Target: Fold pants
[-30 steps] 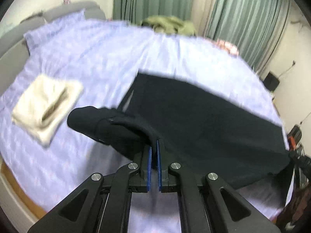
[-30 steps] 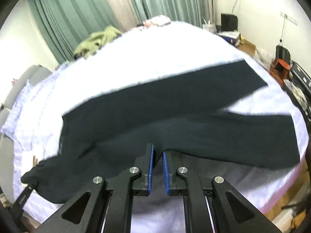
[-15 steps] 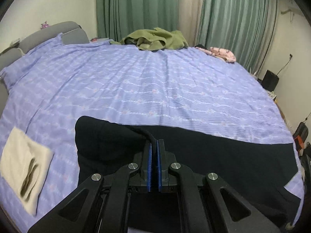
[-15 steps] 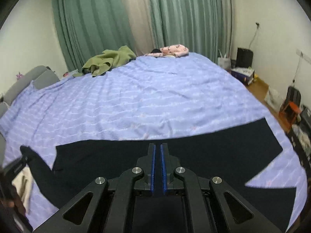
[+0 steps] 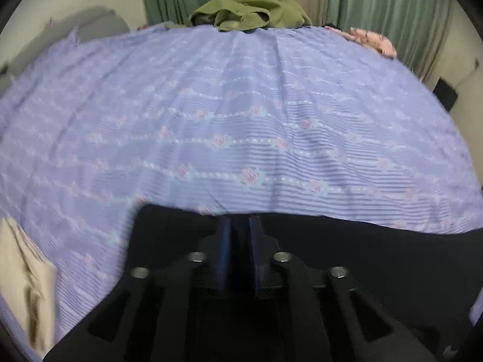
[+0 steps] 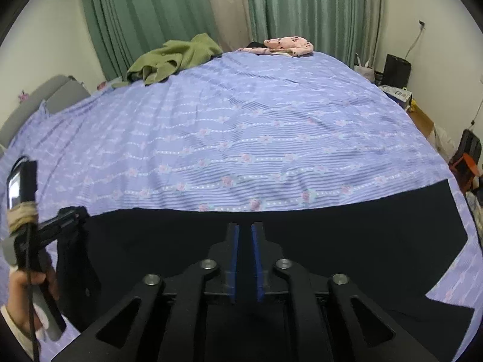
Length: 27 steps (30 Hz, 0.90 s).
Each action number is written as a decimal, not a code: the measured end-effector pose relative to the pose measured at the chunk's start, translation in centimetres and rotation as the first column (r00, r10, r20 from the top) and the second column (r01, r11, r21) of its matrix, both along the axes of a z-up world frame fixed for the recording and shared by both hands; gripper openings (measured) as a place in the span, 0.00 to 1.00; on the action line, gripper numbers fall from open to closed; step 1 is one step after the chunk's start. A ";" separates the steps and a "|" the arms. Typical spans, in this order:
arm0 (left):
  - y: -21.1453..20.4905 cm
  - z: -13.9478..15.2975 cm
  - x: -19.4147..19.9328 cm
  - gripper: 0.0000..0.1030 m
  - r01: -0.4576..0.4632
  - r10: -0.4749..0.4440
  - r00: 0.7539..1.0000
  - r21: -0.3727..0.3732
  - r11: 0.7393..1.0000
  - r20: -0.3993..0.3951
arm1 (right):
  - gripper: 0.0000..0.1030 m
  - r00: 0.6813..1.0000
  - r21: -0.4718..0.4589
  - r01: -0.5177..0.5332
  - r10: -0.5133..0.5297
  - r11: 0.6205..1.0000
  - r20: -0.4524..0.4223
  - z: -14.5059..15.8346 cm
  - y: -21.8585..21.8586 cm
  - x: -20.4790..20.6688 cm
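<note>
We see the black pants (image 6: 347,235) spread flat along the near edge of the lavender bedsheet (image 6: 241,126), lying directly under both tools. Our right gripper (image 6: 244,235) hovers level over them, its blue pads parted with nothing between. Our left gripper (image 5: 240,229) (blurred) is likewise slightly spread above the cloth, held in a hand (image 6: 21,289) at the waist end.

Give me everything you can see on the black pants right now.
The black pants lie flat along the near edge of the purple bedsheet, plain dark soft-looking fabric, legs overlapped with the hem ends offset at right. Both tongs, left and right, stand slightly open above the cloth, apparently not pinching it.
</note>
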<state>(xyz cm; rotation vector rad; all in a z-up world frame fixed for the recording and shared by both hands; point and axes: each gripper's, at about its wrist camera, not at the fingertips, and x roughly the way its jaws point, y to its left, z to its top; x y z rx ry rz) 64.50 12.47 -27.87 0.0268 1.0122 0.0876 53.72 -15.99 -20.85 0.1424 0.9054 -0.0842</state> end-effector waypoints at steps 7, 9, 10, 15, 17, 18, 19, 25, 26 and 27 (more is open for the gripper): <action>-0.7 6.2 -4.0 0.64 0.105 -0.099 0.987 -0.049 0.993 0.125 | 0.47 0.999 0.034 0.002 -0.003 0.999 0.036 1.4 -0.4 -2.4; -1.5 8.1 -6.6 0.65 0.168 -0.160 0.975 -0.045 0.985 0.157 | 0.47 0.999 0.050 0.009 -0.012 0.999 0.049 2.4 -1.2 -4.0; -2.0 9.0 -8.0 0.66 0.202 -0.193 0.966 -0.041 0.978 0.170 | 0.49 0.998 0.049 0.015 -0.018 0.999 0.054 2.8 -1.4 -4.8; -4.8 12.5 -14.3 0.69 0.358 -0.341 0.919 -0.060 0.932 0.197 | 0.63 0.991 0.042 0.081 -0.085 0.996 0.104 6.0 -3.9 -12.0; -6.1 13.3 -16.9 0.72 0.414 -0.392 0.897 -0.079 0.907 0.203 | 0.63 0.988 0.028 0.107 -0.110 0.994 0.111 6.9 -4.7 -14.7; -6.9 13.6 -18.6 0.72 0.438 -0.415 0.886 -0.080 0.896 0.207 | 0.63 0.985 0.016 0.134 -0.134 0.991 0.106 7.5 -5.5 -16.8; -7.5 13.7 -19.6 0.72 0.451 -0.427 0.880 -0.082 0.889 0.210 | 0.63 0.984 0.010 0.147 -0.148 0.989 0.102 7.9 -6.0 -18.4; -12.7 12.9 -26.4 0.72 0.529 -0.506 0.847 -0.164 0.833 0.163 | 0.65 0.966 -0.039 0.255 -0.253 0.966 0.057 8.8 -10.1 -27.8; -13.5 12.4 -27.4 0.72 0.517 -0.496 0.856 -0.209 0.830 0.147 | 0.65 0.961 -0.041 0.273 -0.271 0.961 0.047 8.7 -10.9 -29.2; -14.0 12.0 -28.0 0.72 0.505 -0.486 0.863 -0.227 0.832 0.138 | 0.65 0.957 -0.042 0.290 -0.288 0.956 0.038 8.5 -11.8 -30.4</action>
